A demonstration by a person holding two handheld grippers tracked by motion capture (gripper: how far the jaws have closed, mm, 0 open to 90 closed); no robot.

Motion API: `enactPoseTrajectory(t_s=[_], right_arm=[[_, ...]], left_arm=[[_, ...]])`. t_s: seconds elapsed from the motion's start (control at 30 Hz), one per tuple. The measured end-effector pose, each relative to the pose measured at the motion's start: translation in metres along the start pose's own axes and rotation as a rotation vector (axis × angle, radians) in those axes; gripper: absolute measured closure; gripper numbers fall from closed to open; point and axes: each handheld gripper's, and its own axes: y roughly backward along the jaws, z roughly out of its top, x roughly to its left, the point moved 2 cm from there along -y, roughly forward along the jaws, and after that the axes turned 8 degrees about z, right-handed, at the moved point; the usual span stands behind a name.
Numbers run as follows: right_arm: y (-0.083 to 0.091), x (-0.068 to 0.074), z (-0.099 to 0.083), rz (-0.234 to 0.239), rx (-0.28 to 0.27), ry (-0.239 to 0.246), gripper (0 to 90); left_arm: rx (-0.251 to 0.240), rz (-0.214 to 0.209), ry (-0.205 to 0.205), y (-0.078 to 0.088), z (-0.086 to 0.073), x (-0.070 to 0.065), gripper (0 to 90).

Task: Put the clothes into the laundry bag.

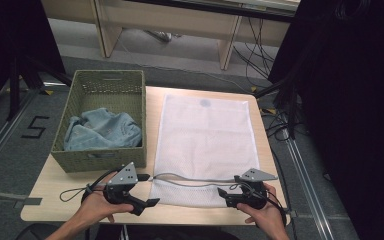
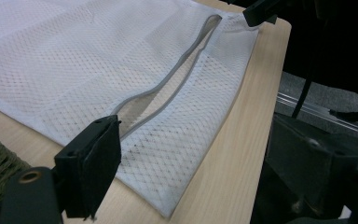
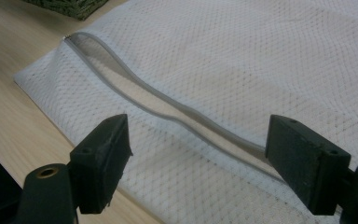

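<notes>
**Both grippers parted at the near edge of the mesh bag**

Nearest the camera, low in the high view: two hands, each with a gripper — left gripper [image 1: 147, 190] at lower left of centre, right gripper [image 1: 223, 193] at lower right of centre. Between and beyond them, a white mesh laundry bag [image 1: 205, 137], flat on the light wooden table [image 1: 45, 192], filling the middle of the frame.

Long axis of the bag from the bottom of the frame toward the top; short near edge facing the hands. Grey zipper [image 1: 190, 179] across the bag close to that near edge, roughly left to right, partly undone, its two sides parted in a shallow wave. Zipper ends just beside the gripper tips on either side; contact too fine to judge from above.

Left gripper view: one black jaw at lower left, poised over the zipper's near end [image 2: 135, 112], bag stretching to the upper left, far gripper's tip at the upper right corner of the bag. Jaws wide, nothing clamped.

Right gripper view: two black jaws well apart at lower left and lower right, zipper [image 3: 168, 105] running diagonally between them from upper left — mesh below, nothing pinched.

Upper left of the high view: green woven basket [image 1: 137, 95] just beside the bag's left edge, pale blue denim garment [image 1: 102, 131] crumpled inside.
</notes>
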Motion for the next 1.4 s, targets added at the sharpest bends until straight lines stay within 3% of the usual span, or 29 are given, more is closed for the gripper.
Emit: enactPoseTrajectory(t_s=[0.07, 0.1, 0.2, 0.27, 0.3, 0.37, 0.47, 0.63, 0.7, 0.73, 0.8, 0.93, 1.07, 1.1, 1.13, 1.23, 1.27, 1.37, 1.4], right_arm=[[-0.001, 0.0, -0.001, 0.001, -0.005, -0.003, 23.1], [-0.001, 0.002, -0.001, 0.008, 0.001, -0.029, 23.1], [-0.002, 0.0, -0.002, 0.004, -0.003, 0.001, 22.9], [-0.003, 0.0, -0.002, 0.001, -0.016, -0.009, 23.0], [-0.001, 0.001, -0.001, 0.005, 0.008, -0.024, 23.0], [-0.001, -0.001, -0.001, 0.002, 0.009, -0.003, 22.9], [-0.001, -0.001, -0.002, 0.011, 0.02, -0.019, 22.9], [-0.002, -0.003, -0.002, -0.001, 0.004, 0.003, 22.9], [-0.003, -0.004, -0.002, -0.009, 0.0, 0.005, 22.9], [-0.002, -0.005, -0.002, -0.011, 0.013, 0.023, 23.2], [-0.003, -0.005, -0.002, -0.034, 0.021, 0.043, 23.3], [-0.006, -0.006, 0.001, -0.04, 0.019, 0.058, 21.3], [-0.012, -0.011, 0.004, -0.057, 0.037, 0.101, 20.6], [-0.019, -0.015, 0.007, -0.065, 0.052, 0.1, 19.8], [-0.022, -0.017, 0.008, -0.066, 0.052, 0.106, 19.8], [-0.027, -0.017, 0.008, -0.056, 0.089, 0.097, 19.6], [-0.034, -0.018, 0.01, -0.054, 0.102, 0.125, 19.0], [-0.042, -0.019, 0.012, -0.051, 0.123, 0.136, 19.2], [-0.051, -0.021, 0.015, -0.05, 0.148, 0.16, 20.4]], left_arm=[[0.008, -0.003, -0.006, 0.0, 0.0, 0.0, 16.9], [0.009, -0.004, 0.0, 0.0, 0.0, 0.0, 16.8], [0.016, -0.018, 0.006, 0.0, -0.001, 0.0, 16.8], [0.019, -0.011, -0.003, 0.0, -0.001, 0.001, 16.8], [0.018, -0.011, -0.009, 0.0, -0.001, 0.001, 16.7], [0.025, -0.008, -0.014, 0.0, -0.001, 0.001, 16.5], [0.024, -0.014, -0.019, -0.001, -0.001, 0.0, 17.1], [0.032, -0.002, -0.009, 0.0, -0.001, 0.001, 17.1], [0.024, -0.003, -0.029, 0.0, 0.0, 0.002, 17.1], [0.035, 0.001, -0.005, 0.0, -0.001, 0.001, 17.1], [0.028, 0.006, -0.023, 0.0, 0.0, 0.003, 17.0], [0.029, 0.017, 0.0, 0.0, -0.001, 0.003, 17.0], [0.034, 0.021, -0.018, 0.0, 0.0, 0.005, 17.0], [0.035, 0.026, 0.004, 0.0, -0.001, 0.004, 17.0], [0.037, 0.014, -0.017, 0.0, 0.0, 0.006, 17.0], [0.028, 0.021, -0.013, 0.0, 0.0, 0.006, 16.9], [0.028, 0.02, -0.011, 0.0, 0.0, 0.006, 16.9], [0.031, 0.022, -0.013, 0.0, 0.0, 0.005, 16.9], [0.03, 0.022, -0.013, 0.0, 0.0, 0.006, 16.9]])
